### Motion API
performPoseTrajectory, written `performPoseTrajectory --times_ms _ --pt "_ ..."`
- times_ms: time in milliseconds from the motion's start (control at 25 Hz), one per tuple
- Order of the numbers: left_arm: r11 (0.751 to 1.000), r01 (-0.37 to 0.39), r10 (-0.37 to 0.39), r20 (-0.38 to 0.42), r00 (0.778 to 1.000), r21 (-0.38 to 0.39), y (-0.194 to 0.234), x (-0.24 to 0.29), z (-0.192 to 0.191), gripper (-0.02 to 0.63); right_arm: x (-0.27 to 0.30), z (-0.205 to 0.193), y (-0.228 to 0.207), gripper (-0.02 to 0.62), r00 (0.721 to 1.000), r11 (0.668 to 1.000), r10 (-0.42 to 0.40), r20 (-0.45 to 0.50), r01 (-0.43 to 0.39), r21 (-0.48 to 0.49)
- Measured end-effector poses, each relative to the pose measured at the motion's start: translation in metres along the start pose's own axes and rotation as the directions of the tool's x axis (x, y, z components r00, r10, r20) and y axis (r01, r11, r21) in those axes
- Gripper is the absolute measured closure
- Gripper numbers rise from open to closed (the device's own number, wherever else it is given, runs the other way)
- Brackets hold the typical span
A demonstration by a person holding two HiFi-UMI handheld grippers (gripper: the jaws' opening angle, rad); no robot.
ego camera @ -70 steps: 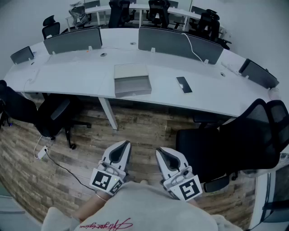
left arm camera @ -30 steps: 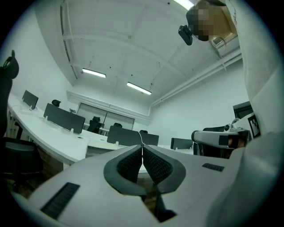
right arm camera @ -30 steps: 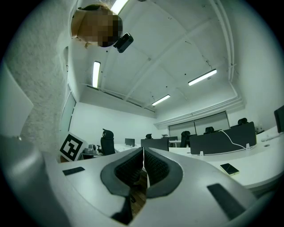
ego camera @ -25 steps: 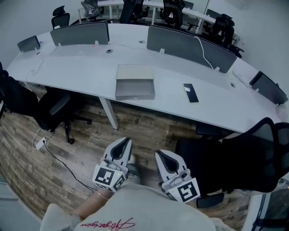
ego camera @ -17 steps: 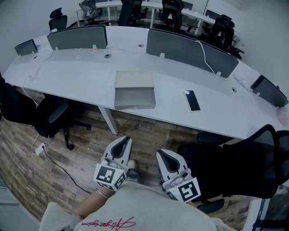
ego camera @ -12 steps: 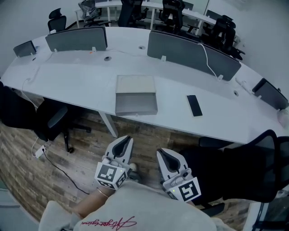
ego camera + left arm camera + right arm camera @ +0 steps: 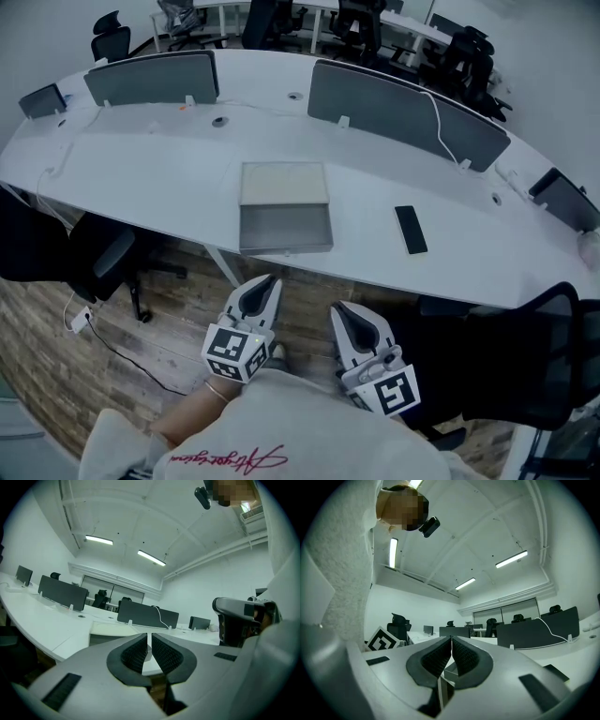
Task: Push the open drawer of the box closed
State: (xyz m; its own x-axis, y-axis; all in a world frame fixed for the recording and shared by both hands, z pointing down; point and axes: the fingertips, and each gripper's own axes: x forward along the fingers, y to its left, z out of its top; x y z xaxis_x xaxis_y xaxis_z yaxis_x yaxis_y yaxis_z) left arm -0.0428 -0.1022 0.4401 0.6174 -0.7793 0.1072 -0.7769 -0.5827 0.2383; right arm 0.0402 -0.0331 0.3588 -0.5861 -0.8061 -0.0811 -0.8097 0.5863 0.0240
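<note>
A flat grey box (image 7: 283, 182) lies on the white desk (image 7: 169, 159), with its open drawer (image 7: 285, 228) pulled out toward the desk's near edge. Both grippers hover over the wooden floor, short of that edge and apart from the drawer. My left gripper (image 7: 266, 281) points at the drawer's left part, and my right gripper (image 7: 338, 309) sits below its right corner. In the left gripper view the jaws (image 7: 150, 635) are shut on nothing, and the box (image 7: 115, 628) shows beyond them. The right gripper (image 7: 451, 640) is also shut and empty.
A black phone (image 7: 410, 229) lies on the desk to the right of the box. Grey divider screens (image 7: 403, 105) stand along the desk's far side. Black office chairs sit at the left (image 7: 94, 258) and right (image 7: 525, 366), and a desk leg (image 7: 225, 267) stands below the drawer.
Both grippers have moved forward toward the desk's near edge, staying shut. The box and drawer now sit closer and larger in the head view.
</note>
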Motion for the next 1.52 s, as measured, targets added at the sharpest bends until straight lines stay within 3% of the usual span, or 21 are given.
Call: performPoseTrajectory --times_ms 160,480,680,760,880,1080,1400,1520 --pt "1.000 0.010 -0.010 -0.015 1.000 -0.003 0.011 0.015 -0.001 0.588 0.013 -0.002 -0.011 0.577 1.000 1.000 -0.019 -0.002 0.019 0.000" --pt "0.999 0.046 -0.047 -0.133 0.990 -0.011 0.027 0.047 -0.026 0.586 0.041 -0.007 -0.028 0.577 0.999 0.999 -0.051 -0.006 0.051 0.002" --pt "0.999 0.055 -0.055 -0.153 0.987 -0.004 0.033 0.055 -0.032 0.586 0.053 -0.006 -0.030 0.577 0.998 0.998 -0.067 0.001 0.067 0.003" --pt "0.999 0.044 -0.045 -0.165 0.985 -0.007 0.035 0.059 -0.037 0.584 0.054 -0.003 -0.030 0.577 0.998 0.998 -0.063 0.003 0.063 -0.001" --pt "1.000 0.028 -0.028 -0.194 0.981 -0.006 0.035 0.063 -0.048 0.499 0.054 -0.002 -0.032 0.577 0.998 0.998 -0.062 -0.002 0.062 -0.003" --pt "0.999 -0.041 0.040 -0.212 0.976 -0.002 0.044 0.075 -0.063 0.497 0.058 0.001 -0.033 0.577 1.000 1.000 -0.027 -0.008 0.027 -0.007" --pt "0.988 -0.132 0.101 -0.300 0.949 -0.084 0.045 0.101 -0.102 0.495 0.056 0.001 -0.045 0.577 0.999 1.000 -0.002 -0.039 0.002 -0.001" --pt "0.983 -0.171 0.142 -0.304 0.942 -0.071 0.052 0.104 -0.107 0.494 0.054 0.001 -0.048 0.577 0.999 1.000 0.000 -0.041 0.000 0.000"
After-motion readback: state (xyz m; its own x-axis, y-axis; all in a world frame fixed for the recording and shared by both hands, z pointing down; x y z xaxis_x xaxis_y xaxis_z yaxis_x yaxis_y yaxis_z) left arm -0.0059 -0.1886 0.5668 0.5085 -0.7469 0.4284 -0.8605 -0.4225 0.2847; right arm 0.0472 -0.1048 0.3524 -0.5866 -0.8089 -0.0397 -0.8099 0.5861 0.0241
